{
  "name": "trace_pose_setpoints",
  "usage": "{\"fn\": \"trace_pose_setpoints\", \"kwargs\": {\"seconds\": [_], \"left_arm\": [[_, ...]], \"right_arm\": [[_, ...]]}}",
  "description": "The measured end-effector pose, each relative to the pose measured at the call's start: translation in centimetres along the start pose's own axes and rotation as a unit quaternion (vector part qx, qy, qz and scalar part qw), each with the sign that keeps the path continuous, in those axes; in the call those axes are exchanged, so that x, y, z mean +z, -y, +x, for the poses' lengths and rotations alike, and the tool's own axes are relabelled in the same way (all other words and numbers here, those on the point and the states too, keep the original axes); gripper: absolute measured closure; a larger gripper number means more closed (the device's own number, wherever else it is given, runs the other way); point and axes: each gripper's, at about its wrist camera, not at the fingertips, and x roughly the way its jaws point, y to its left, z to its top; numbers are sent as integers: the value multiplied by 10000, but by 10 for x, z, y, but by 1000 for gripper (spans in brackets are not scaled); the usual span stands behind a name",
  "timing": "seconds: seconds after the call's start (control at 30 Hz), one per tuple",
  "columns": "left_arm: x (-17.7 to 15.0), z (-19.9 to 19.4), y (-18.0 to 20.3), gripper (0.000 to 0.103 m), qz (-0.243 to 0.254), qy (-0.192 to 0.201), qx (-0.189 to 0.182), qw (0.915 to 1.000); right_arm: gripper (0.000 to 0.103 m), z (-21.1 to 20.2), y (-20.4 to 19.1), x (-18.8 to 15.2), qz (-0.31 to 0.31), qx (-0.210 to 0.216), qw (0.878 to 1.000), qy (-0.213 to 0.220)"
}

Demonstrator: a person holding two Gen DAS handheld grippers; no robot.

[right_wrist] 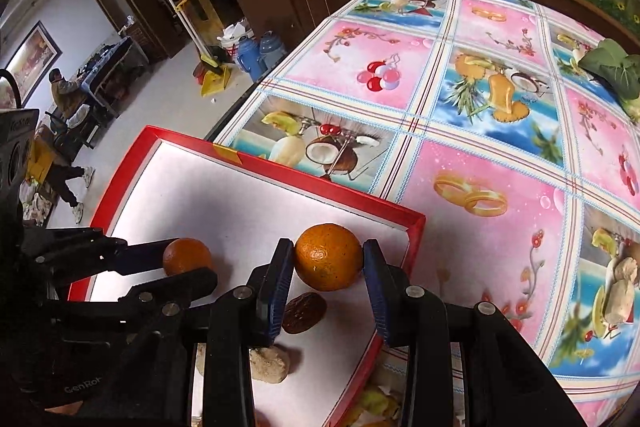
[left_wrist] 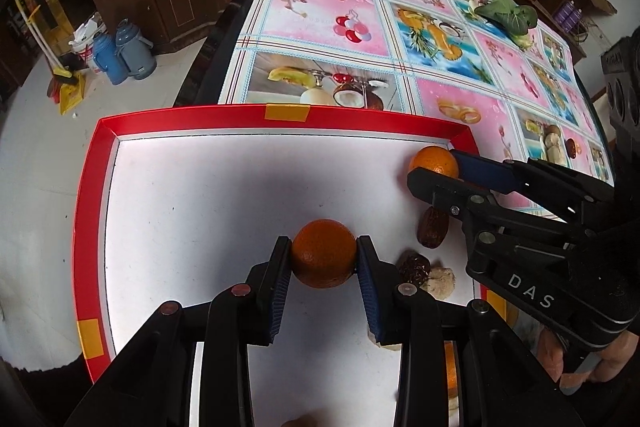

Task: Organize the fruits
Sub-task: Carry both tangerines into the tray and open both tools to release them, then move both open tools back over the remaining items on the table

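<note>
A red-rimmed white tray (left_wrist: 92, 187) lies on the table's near corner; it also shows in the right wrist view (right_wrist: 132, 163). My left gripper (left_wrist: 324, 259) is shut on a dark orange (left_wrist: 323, 253), held over the tray's middle; the same gripper (right_wrist: 188, 267) and orange (right_wrist: 186, 255) show in the right wrist view. My right gripper (right_wrist: 329, 259) is shut on a brighter orange (right_wrist: 329, 257) near the tray's far right corner; this gripper (left_wrist: 440, 167) and orange (left_wrist: 434, 159) show in the left wrist view.
A brown date (left_wrist: 433, 231), a dark wrinkled fruit (left_wrist: 414, 265) and a pale lump (left_wrist: 440, 281) lie in the tray by its right side. A leafy green vegetable (left_wrist: 508, 13) lies far back on the patterned tablecloth (left_wrist: 320, 11). Thermos flasks (left_wrist: 124, 55) stand on the floor at left.
</note>
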Motion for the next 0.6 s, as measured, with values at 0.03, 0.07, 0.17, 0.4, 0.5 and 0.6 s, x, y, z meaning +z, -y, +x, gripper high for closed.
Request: {"fn": "trace_pose_setpoints", "kwargs": {"seconds": [0.03,0.07,0.17,0.4,0.5,0.6], "left_arm": [[0,1,0,71,-12,-6,-16,10000],[-1,1,-1,71,-20,-9,-31,10000],[-3,0,-1,65,-15,24,-24,10000],[-9,-16,12,43,135,267,-42,9995],[-16,-30,17,43,133,375,-81,9992],[-25,-45,28,43,148,463,-78,9988]], "right_arm": [[66,0,0,0,-2,-2,10000,2],[65,0,-1,0,-6,-5,10000,2],[65,1,1,0,50,57,10000,-1],[37,-22,13,0,401,499,9977,223],[37,-39,17,-4,465,550,9969,309],[37,-60,24,-14,495,520,9965,433]]}}
